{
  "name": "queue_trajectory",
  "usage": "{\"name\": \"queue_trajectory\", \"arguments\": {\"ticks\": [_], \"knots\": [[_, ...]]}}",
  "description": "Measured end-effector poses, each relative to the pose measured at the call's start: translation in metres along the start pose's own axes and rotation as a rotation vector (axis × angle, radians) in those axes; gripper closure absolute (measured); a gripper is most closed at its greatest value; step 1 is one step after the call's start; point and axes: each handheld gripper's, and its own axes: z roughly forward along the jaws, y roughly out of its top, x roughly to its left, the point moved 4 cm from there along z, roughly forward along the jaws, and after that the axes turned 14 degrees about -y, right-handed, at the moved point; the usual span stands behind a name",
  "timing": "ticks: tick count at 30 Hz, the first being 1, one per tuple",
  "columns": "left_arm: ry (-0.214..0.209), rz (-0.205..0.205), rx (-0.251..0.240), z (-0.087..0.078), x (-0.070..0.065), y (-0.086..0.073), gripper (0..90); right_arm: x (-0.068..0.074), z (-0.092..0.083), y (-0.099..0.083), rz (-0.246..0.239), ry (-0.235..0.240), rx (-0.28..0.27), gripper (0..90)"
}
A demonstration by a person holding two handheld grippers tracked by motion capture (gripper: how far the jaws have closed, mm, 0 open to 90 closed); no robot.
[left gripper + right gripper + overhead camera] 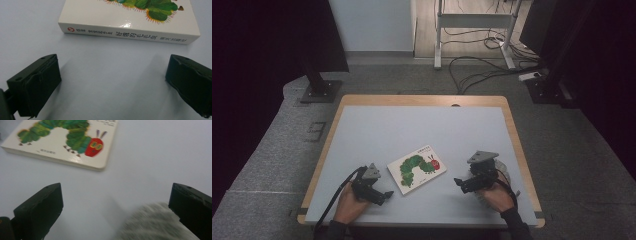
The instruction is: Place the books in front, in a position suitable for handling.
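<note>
Book lies shut near the table's front edge, untouched; left gripper and right gripper flank it, jaws wide and empty; grey blur, perhaps cloth.

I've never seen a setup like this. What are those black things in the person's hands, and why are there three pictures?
No robot here: a person holds a black two-jaw tool in each hand, the left hand-held gripper and the right hand-held gripper. The high view looks down on the pale grey table with a wooden rim. The other two pictures come from small cameras riding on each gripper, looking along its own jaws. Between the grippers lies a white board book with a green caterpillar on its cover, flat and closed. Both pairs of jaws stand wide open and hold nothing. Something grey and blurred shows beneath the right one's jaws; I cannot tell what.
</note>
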Motion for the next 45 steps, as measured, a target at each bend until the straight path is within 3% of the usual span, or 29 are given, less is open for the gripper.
{"name": "queue_trajectory", "arguments": {"ticks": [8,14,19,21,25,27,31,41,45], "knots": [[0.001,-0.001,0.0,0.0,0.0,0.0,0.0,-0.031,-0.016,-0.022,0.041,-0.097,0.028,0.0],[0.001,-0.001,0.0,0.0,0.0,0.0,0.0,-0.047,-0.01,-0.053,0.069,-0.152,0.086,0.0],[0.001,-0.002,-0.001,0.0,0.0,0.0,0.0,-0.053,0.0,-0.069,0.106,-0.13,0.097,0.1],[0.001,-0.002,-0.001,0.0,0.0,0.0,0.0,-0.053,0.003,-0.071,0.118,-0.105,0.097,6.2],[0.001,-0.002,-0.001,0.0,0.0,0.0,0.0,-0.05,0.002,-0.074,0.151,-0.064,0.086,23.8],[0.001,-0.001,-0.001,0.0,0.0,0.0,0.0,-0.049,-0.001,-0.074,0.154,-0.044,0.076,39.3],[0.001,-0.002,-0.001,0.0,0.0,0.0,0.0,-0.047,-0.004,-0.075,0.176,-0.017,0.082,53.3],[0.001,-0.001,0.0,0.0,0.0,0.0,0.0,-0.043,-0.011,-0.064,0.123,-0.037,0.076,59.2],[0.001,0.0,-0.001,0.0,0.0,0.0,0.0,-0.046,-0.017,-0.054,0.127,-0.034,0.052,59.1]]}}
